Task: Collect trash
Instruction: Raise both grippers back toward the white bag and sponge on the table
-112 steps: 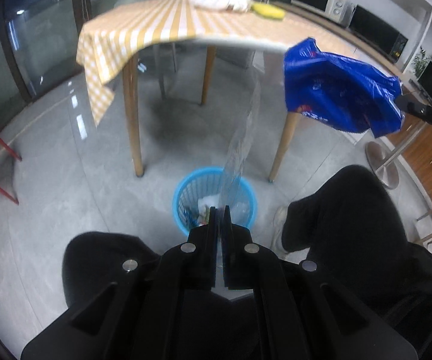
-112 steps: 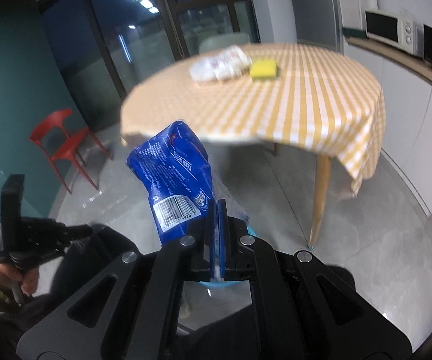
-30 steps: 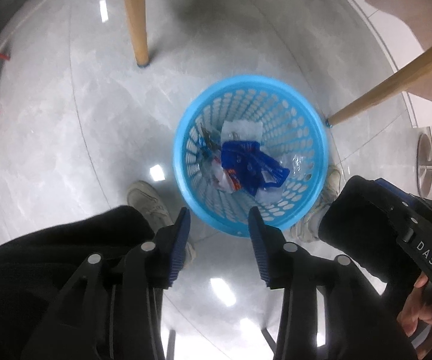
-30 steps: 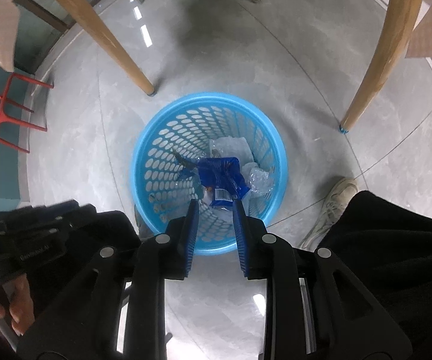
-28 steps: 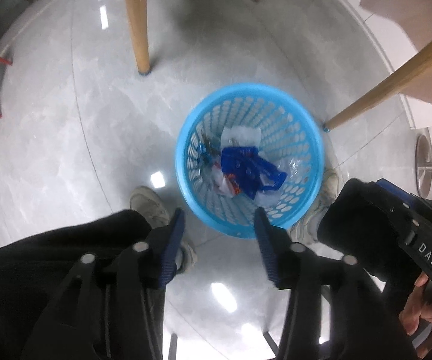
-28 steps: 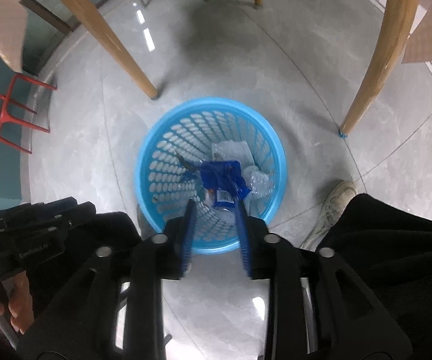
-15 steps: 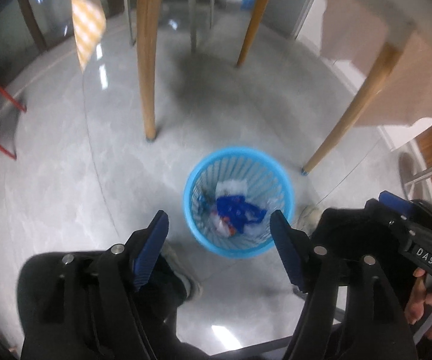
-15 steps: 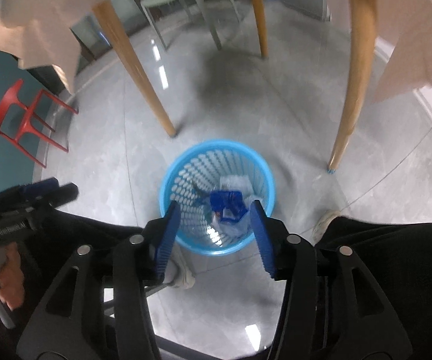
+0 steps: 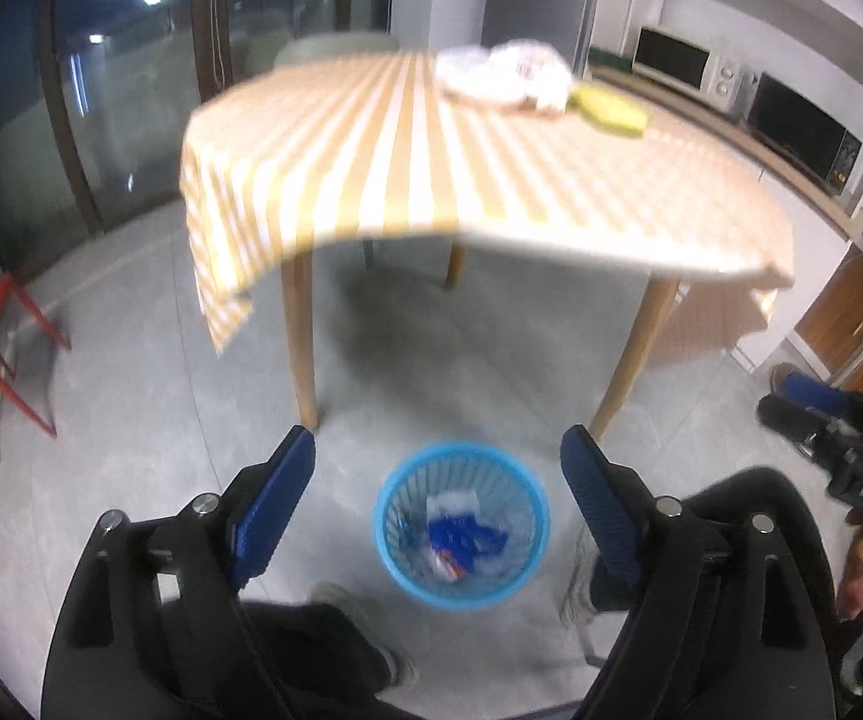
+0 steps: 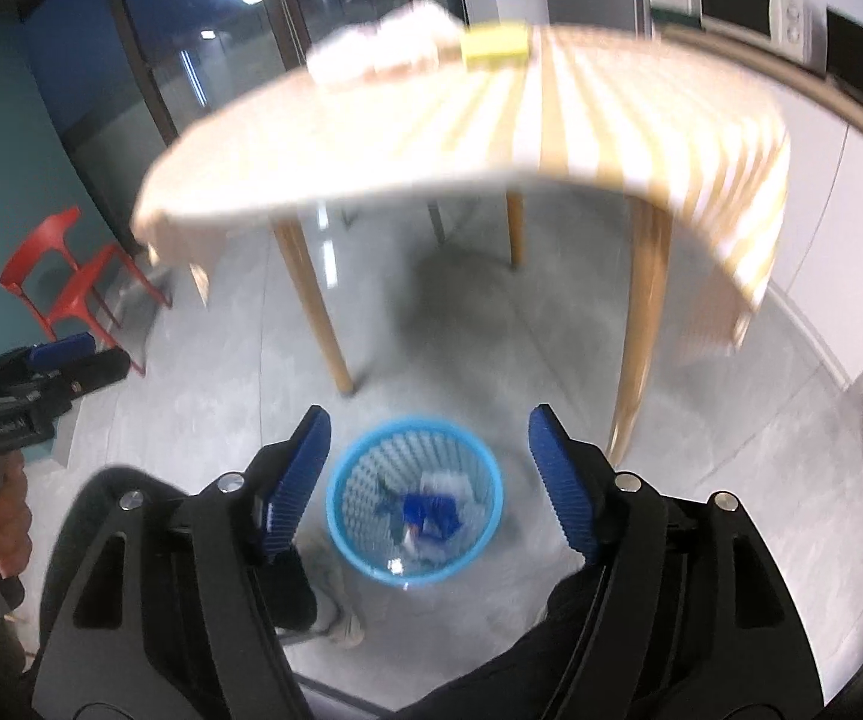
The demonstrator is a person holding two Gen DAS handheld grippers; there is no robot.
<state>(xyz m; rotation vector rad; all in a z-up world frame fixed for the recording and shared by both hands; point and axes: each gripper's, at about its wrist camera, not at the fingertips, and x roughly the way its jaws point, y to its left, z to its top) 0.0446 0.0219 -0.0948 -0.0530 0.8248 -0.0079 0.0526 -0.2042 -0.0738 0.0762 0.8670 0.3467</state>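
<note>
- Both hand-held grippers have risen from over the basket; left hand-held gripper and right hand-held gripper are spread, empty.
- Blue wrapper lies in the basket, near the desk.

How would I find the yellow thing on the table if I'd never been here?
Look at the round table with the yellow-checked cloth. At its far side, the flat yellow sponge lies beside a crumpled white plastic bag. It alone is solid yellow.
</note>
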